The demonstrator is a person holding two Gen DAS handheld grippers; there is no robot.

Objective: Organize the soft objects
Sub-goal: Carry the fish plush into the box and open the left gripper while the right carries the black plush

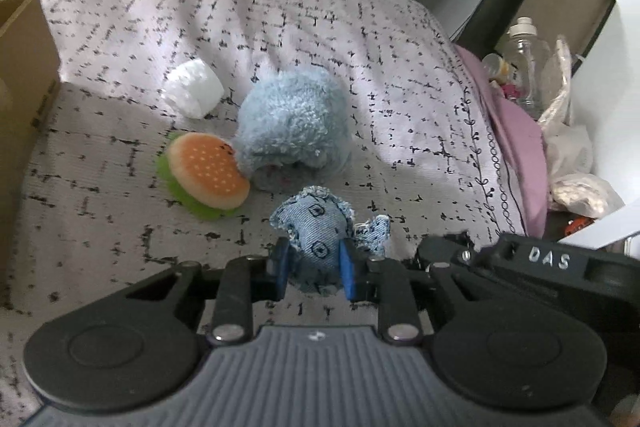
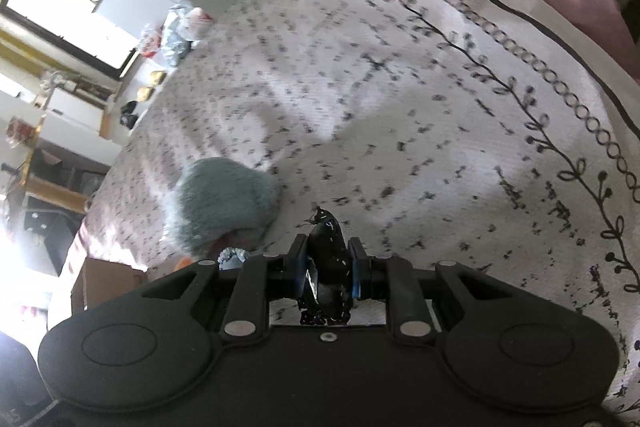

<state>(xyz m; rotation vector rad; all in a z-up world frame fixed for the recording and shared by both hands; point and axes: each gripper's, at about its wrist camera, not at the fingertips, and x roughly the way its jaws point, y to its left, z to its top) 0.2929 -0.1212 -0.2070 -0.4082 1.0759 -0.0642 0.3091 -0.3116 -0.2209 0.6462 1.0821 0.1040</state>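
Observation:
My left gripper point(image 1: 315, 267) is shut on a small denim stuffed toy point(image 1: 318, 231), held just above the patterned bedspread point(image 1: 120, 27). Beyond it lie a fluffy light-blue plush point(image 1: 294, 123), a plush hamburger point(image 1: 206, 173) and a white soft roll point(image 1: 196, 89). My right gripper point(image 2: 327, 267) is shut on a shiny black soft object point(image 2: 326, 247) above the bedspread point(image 2: 400, 87). The blue plush point(image 2: 224, 203) lies to its left, and a bit of the denim toy point(image 2: 232, 257) shows at the gripper's edge.
A cardboard box point(image 1: 24, 99) stands at the left edge of the bed; it also shows in the right wrist view point(image 2: 106, 279). A pink pillow point(image 1: 516, 147) lies at the right edge. Beyond it are bottles and plastic bags point(image 1: 532, 67). My right gripper's body point(image 1: 540, 267) sits close by.

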